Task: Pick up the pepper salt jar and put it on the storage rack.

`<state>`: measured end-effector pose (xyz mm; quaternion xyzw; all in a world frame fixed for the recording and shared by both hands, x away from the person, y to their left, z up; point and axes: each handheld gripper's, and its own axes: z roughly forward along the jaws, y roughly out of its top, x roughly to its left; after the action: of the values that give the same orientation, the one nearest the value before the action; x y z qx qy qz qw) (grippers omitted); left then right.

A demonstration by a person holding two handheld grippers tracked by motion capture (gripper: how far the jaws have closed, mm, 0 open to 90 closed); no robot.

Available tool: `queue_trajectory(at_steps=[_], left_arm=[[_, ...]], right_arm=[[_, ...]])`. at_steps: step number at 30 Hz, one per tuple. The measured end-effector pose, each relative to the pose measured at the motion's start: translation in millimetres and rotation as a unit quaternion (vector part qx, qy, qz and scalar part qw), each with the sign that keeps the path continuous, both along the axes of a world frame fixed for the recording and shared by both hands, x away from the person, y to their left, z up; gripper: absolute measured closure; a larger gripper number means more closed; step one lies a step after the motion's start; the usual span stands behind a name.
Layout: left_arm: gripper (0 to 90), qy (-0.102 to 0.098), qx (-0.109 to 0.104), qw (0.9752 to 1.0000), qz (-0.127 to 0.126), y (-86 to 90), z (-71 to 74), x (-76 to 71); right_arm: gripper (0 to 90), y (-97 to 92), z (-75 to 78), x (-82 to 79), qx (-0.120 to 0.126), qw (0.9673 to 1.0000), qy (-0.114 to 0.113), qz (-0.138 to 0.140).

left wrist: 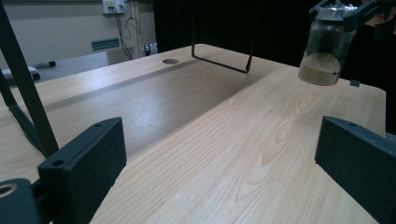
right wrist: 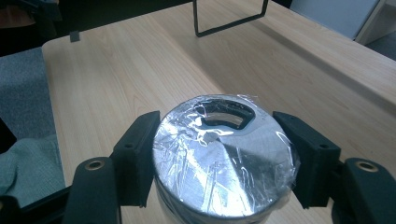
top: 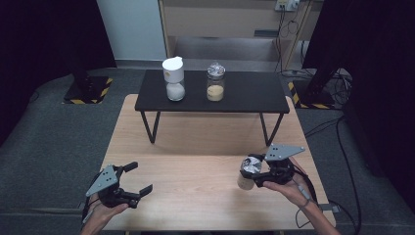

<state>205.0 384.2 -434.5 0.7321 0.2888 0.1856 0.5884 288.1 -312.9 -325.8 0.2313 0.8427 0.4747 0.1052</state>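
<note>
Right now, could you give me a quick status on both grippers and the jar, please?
Right gripper shut on the foil-lidded jar, jar off the table. Left gripper open, holding nothing. Black shelf ahead carries two more jars.

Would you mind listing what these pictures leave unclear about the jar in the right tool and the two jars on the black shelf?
- Held jar: in the right gripper view its lid hides the body and contents, and the bottom edge cuts it off.
- Right tool: the left gripper view's top edge crops it.
- White-lidded jar and second jar on the black shelf: too small in the high view to identify the contents.
</note>
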Motion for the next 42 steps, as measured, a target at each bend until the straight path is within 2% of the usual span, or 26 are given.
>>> queue_trajectory(at_steps=[14, 23, 42], left_arm=[[0.8, 0.0, 0.0, 1.0, -0.001, 0.0, -0.1, 0.1], [0.7, 0.0, -0.001, 1.0, -0.001, 0.0, -0.1, 0.1], [0.7, -0.001, 0.001, 1.0, -0.001, 0.1, -0.2, 0.5]], right_arm=[[35.5, 0.6, 28.2, 8.5, -0.005, 0.9998, 0.019, -0.001], [35.5, -0.2, 43.8, 10.0, -0.006, 0.9998, 0.019, -0.001], [35.5, 0.2, 87.0, 16.8, -0.008, 0.9998, 0.017, -0.002]])
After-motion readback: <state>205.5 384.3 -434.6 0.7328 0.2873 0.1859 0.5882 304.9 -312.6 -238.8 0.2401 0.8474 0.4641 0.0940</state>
